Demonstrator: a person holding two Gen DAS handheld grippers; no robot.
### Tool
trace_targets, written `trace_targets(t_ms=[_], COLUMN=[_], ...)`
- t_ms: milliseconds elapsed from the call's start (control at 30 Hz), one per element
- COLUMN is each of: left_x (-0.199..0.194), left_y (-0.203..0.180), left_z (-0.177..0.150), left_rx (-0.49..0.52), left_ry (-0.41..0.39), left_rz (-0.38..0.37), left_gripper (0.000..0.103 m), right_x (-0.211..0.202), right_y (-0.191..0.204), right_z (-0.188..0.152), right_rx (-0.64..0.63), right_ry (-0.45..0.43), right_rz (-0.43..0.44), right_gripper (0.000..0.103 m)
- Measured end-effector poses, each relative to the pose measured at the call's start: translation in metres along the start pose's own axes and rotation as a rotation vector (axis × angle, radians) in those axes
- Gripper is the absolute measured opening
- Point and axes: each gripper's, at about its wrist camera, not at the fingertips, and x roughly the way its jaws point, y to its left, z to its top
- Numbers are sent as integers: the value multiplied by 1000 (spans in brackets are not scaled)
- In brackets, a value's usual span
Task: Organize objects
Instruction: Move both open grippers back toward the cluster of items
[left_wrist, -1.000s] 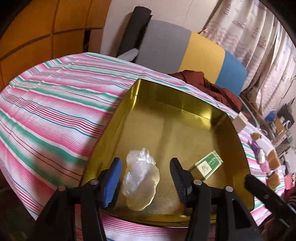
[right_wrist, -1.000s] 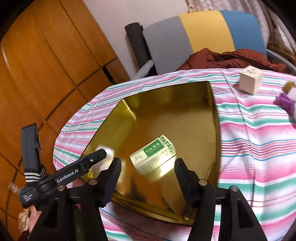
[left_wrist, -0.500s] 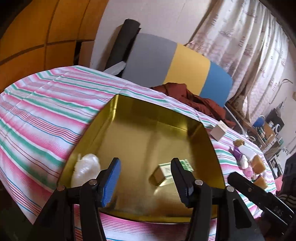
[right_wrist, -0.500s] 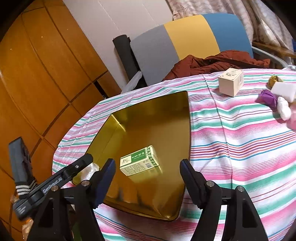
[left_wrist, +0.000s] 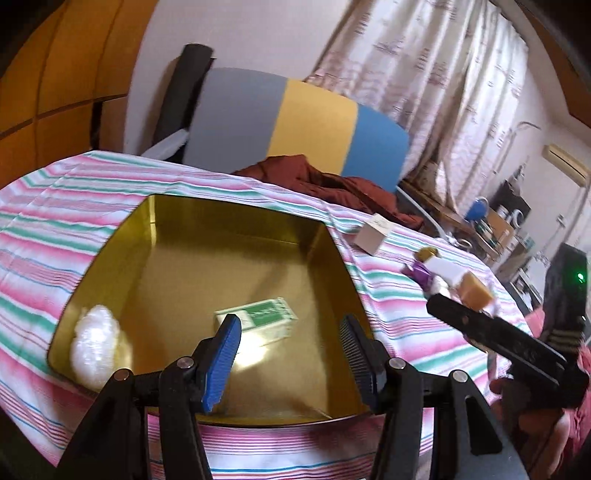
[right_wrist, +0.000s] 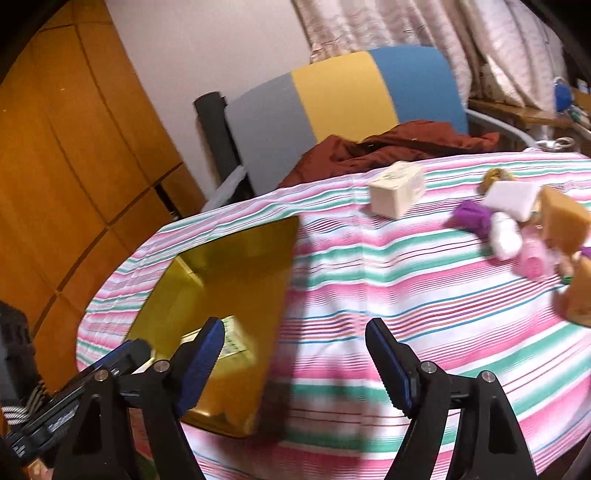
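A gold tin tray lies on the striped tablecloth; it also shows in the right wrist view. In it lie a green-and-white box and a clear plastic-wrapped item. My left gripper is open and empty above the tray's near edge. My right gripper is open and empty above the cloth, right of the tray. A beige cube box and a cluster of small items, purple, white and tan, lie at the right.
A grey, yellow and blue chair back with a dark red cloth stands behind the table. Wooden panels are at the left, curtains at the back right. The right gripper's body crosses the left view.
Both grippers have pulled back and swung right. The left gripper has left the plastic-wrapped item in the tray's left corner. The right view now takes in the small items at the right.
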Motion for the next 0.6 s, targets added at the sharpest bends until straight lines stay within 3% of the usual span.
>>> trace_targets(t_ms=[467,600], left_x=[19,27], left_y=[-62,-86], left_z=[-4,-9], left_rx=[54,99], left_ry=[54,83], left_rz=[-126,-158], left_gripper=[57,57], right_x=[-44,-67], right_y=[-120,-163], right_z=[17,17], right_rx=[27,64], right_ry=[-80,-145], right_rz=[-298,-403], right_gripper=[87,88])
